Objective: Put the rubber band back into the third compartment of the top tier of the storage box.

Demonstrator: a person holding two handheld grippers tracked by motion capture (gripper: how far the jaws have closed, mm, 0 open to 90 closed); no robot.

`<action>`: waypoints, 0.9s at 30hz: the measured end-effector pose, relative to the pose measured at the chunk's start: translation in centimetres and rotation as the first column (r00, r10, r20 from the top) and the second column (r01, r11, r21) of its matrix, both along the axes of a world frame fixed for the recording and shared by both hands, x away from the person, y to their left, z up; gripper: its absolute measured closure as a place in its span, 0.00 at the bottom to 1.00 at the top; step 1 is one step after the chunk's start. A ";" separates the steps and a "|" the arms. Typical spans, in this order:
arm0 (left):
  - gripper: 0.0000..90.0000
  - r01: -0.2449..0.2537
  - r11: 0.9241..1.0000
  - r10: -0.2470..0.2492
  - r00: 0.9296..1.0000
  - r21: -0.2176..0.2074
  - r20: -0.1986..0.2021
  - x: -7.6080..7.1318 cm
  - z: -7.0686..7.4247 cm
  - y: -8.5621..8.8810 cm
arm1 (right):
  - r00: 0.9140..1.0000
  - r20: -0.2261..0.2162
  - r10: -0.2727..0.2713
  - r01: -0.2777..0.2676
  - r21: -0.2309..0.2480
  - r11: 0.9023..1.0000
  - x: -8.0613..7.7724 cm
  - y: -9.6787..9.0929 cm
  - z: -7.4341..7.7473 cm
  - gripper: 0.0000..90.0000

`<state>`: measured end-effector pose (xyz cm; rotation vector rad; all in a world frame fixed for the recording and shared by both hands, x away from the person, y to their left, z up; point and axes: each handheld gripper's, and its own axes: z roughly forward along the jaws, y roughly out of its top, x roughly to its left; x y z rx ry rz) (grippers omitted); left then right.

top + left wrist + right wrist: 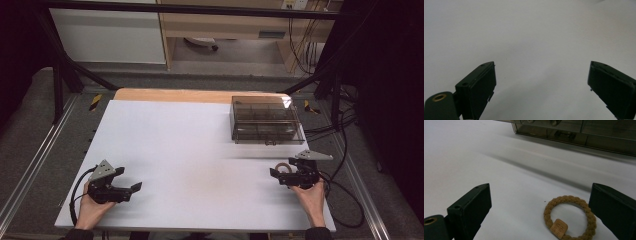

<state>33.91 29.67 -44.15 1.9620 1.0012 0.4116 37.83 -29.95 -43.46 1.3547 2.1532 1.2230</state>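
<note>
So the hair tie (570,217) is lying flat on the white bench (190,150), near the right edge and toward the near side. It's a brownish braided ring with a little tan tag on it. In the right gripper view it sits between the two black jaws of the right claw (541,210), closer to the right-hand jaw and just about touching it, though I can't tell for sure whether there's real contact. The jaws are spread wide, nothing pinched. From the high view you can see the hair tie (283,167) right beside the right claw (276,173), with a hand holding that claw from the near side.

Left claw (134,188) is over at the near left part of the bench, well apart from the hair tie. Its jaws are spread wide too, with just bare white surface between them in the left gripper view (541,82).

Farther back on the right there's a smoky see-through plastic box (266,120) with compartments, lid down, sitting well beyond the right claw.
</note>
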 end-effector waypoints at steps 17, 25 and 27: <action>0.08 -0.003 1.000 0.003 1.000 -0.001 -0.004 0.0 -0.1 0.2 | 1.000 -0.013 -0.018 0.018 -0.028 0.999 0.1 -0.1 -0.8 0.31; 0.08 -0.005 1.000 0.005 1.000 0.000 -0.003 0.0 -0.1 0.1 | 0.999 -0.031 -0.023 0.021 -0.050 0.999 0.0 0.1 -1.1 0.41; 0.08 -0.007 1.000 0.007 1.000 0.002 -0.003 0.0 -0.1 0.1 | 0.999 -0.036 -0.017 0.015 -0.061 0.998 0.0 0.3 -1.2 0.46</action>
